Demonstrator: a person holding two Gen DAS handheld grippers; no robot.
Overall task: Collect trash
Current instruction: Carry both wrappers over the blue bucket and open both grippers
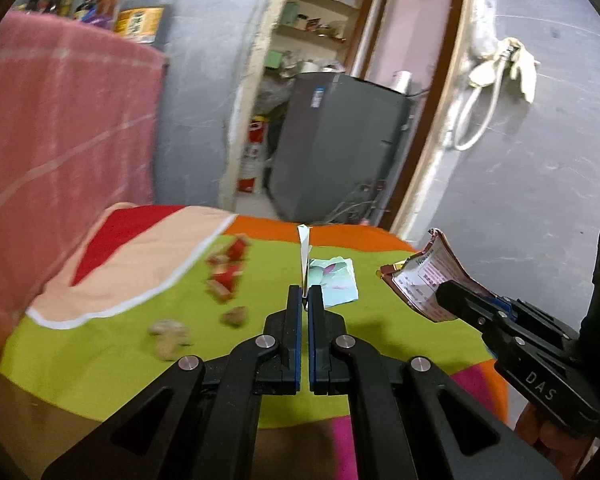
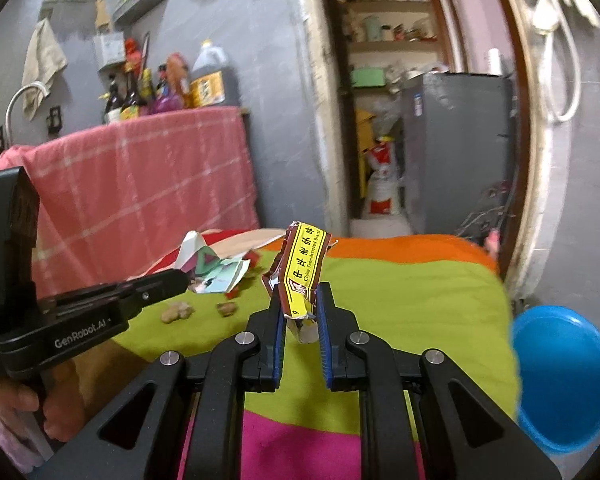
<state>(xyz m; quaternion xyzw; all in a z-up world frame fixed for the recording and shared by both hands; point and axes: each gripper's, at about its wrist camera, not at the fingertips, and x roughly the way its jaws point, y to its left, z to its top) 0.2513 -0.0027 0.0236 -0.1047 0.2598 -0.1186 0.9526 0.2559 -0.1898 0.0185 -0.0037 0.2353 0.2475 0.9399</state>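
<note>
both grippers loaded, mid-collection. my left gripper (image 1: 305, 294) is pinched tight on a folded paper scrap (image 1: 304, 256), which stands edge-on above the fingertips, lifted off the cloth. my right gripper (image 2: 299, 308) is clamped on a torn brown-and-yellow carton (image 2: 302, 276), also held up clear of the surface.

landmark: the green patch of the table cloth (image 1: 260, 360). remaining trash sits on it: a pale printed wrapper (image 1: 334, 280) lies flat just beyond the left fingertips, red and brown crumbs (image 1: 226, 272) are left of that, and two tan lumps (image 1: 168, 336) are nearer the cloth's left side. none of it picked up yet.

likely drop target is the blue bowl (image 2: 564, 376), off the right edge of the green patch and lower than the table top. that's my guess, nothing else here looks like a bin.

next move as i read it: swing the right gripper rightward past the cloth edge, get over the bowl, spread the fingers. left follows, crossing the green patch.

clearance: open air above the patch, nothing tall on it. the two grippers are near each other, so stagger them. the doorframe (image 2: 540, 200) stands beyond the cloth's far right corner, near the bowl side; keep the swing low and short. cloth edge drops off at right, so the carton can miss the bowl if released early.
</note>
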